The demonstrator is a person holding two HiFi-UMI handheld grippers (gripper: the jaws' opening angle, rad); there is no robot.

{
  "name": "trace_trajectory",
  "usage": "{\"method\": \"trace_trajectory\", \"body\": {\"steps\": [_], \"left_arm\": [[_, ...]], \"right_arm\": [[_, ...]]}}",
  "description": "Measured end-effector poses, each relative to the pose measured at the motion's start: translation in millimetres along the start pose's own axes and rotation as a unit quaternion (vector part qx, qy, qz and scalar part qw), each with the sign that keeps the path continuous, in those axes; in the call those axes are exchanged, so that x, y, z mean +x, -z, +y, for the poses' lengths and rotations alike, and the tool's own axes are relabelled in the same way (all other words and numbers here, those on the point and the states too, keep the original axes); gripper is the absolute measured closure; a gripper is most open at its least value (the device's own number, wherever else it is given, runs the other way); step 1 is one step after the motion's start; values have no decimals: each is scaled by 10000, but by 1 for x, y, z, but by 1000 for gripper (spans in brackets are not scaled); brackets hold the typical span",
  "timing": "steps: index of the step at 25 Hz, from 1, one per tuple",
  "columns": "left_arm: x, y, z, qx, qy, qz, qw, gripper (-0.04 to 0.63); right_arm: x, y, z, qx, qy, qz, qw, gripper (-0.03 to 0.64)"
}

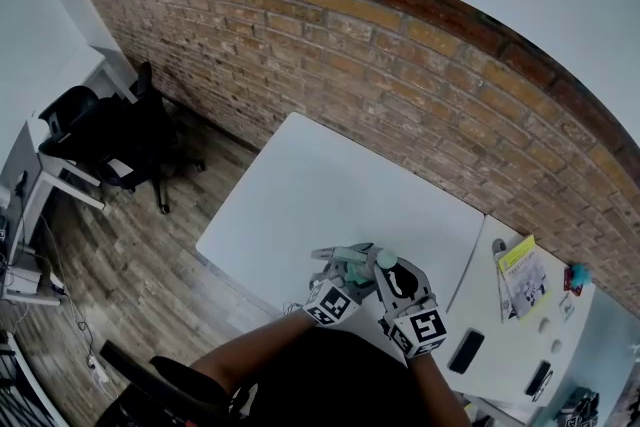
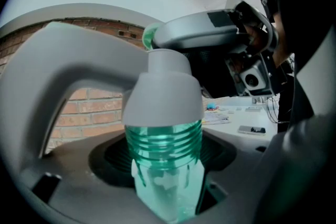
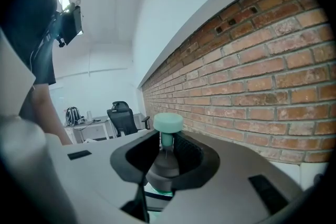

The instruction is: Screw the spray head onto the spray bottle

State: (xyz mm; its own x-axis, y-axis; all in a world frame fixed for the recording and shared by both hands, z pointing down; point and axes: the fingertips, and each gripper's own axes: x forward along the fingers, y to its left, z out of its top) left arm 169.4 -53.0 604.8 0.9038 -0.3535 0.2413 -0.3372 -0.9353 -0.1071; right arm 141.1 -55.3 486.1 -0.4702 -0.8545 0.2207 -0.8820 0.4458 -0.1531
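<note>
Both pairs of tongs meet over the near edge of the white bench point(image 1: 300, 195), held close in front of the person.

The left tongs point(image 2: 167, 181) are clamped on the neck of the green see-through spray bottle point(image 2: 173, 194). The bottle stands upright between their jaws, one jaw pressing on each side.

The grey spray head point(image 2: 164, 97) sits on top of the bottle's neck, just above the left tongs. Several rings of green thread show below its collar.

The right tongs point(image 3: 165, 157) come in from above and to the right of the left pair. Their jaws are closed on the spray head's grey body, and its pale green top point(image 3: 168, 122) pokes up just beyond the jaw tips. The two pairs nearly touch, the right one riding over the left.

Beyond the tongs the bench top runs to a red brick wall point(image 1: 400, 85). Well off to the left of the left tongs stands a black office chair point(image 1: 140, 135). To the right of the right tongs, a second white surface carries a yellow-edged booklet point(image 1: 522, 275) and a dark phone point(image 1: 466, 351).
</note>
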Motion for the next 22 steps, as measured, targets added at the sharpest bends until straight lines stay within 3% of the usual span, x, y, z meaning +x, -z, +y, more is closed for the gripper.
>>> {"method": "trace_trajectory", "body": {"steps": [7, 11, 14, 22], "left_arm": [[0, -1, 0, 19, -11, -8, 10000, 272], [0, 1, -2, 93, -13, 22, 10000, 269], [-1, 4, -7, 282, 115, 84, 9995, 252], [-4, 5, -11, 271, 198, 47, 9994, 195]], "right_arm": [[-1, 0, 1, 90, -72, 102, 9999, 534], [-2, -1, -2, 235, -89, 127, 9996, 477], [-2, -1, -4, 281, -123, 165, 9994, 474], [-12, -4, -8, 254, -34, 129, 9996, 474]]}}
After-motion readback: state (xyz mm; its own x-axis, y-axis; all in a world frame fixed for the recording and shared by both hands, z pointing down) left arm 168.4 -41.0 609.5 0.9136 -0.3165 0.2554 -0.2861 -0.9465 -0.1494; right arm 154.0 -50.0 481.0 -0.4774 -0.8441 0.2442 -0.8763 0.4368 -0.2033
